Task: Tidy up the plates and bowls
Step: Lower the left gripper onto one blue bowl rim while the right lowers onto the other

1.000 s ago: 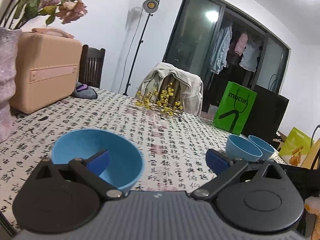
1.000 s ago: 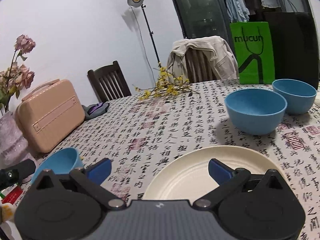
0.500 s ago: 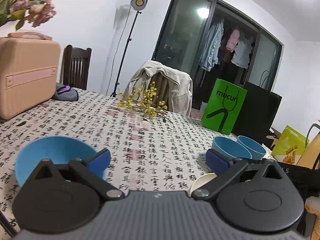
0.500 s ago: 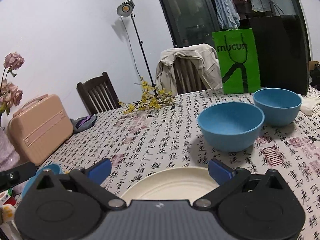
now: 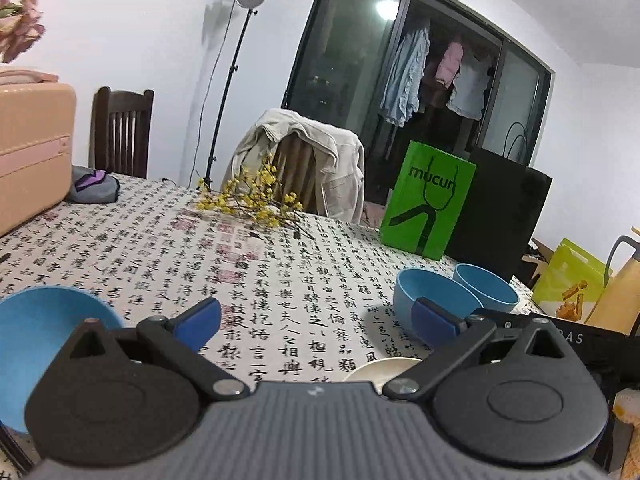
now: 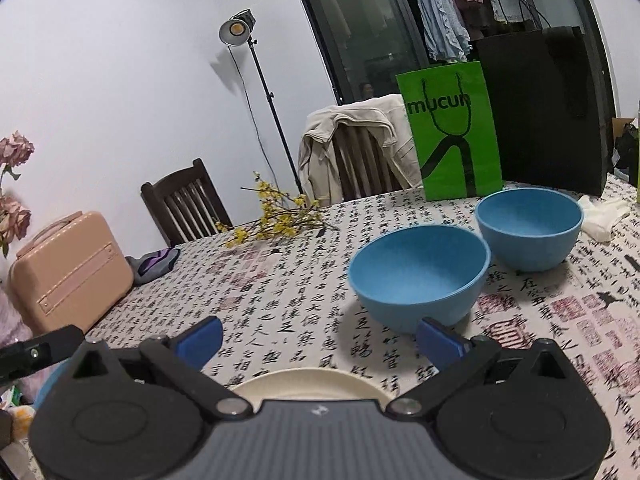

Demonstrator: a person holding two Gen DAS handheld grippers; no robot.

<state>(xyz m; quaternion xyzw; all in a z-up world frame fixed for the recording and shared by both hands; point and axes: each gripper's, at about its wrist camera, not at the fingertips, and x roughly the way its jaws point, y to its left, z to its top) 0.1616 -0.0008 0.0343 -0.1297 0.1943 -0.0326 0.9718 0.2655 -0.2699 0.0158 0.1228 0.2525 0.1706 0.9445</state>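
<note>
Three blue bowls (image 5: 44, 332) (image 6: 418, 276) (image 6: 530, 228) — one plate (image 6: 308, 384).

Broad open stretch of calligraphy-print tabletop (image 6: 280, 312) mid-table, two blue round bowls (image 6: 420, 276) side by side blocking the right, cream round plate (image 6: 304, 384) close in front, yellow flower sprig (image 6: 276, 220) farther back, peach hard case (image 6: 68, 268) at left.

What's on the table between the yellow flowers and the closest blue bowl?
Nothing. In the right wrist view, just bare printed tablecloth runs from the yellow flowers to the near blue bowl.
</note>
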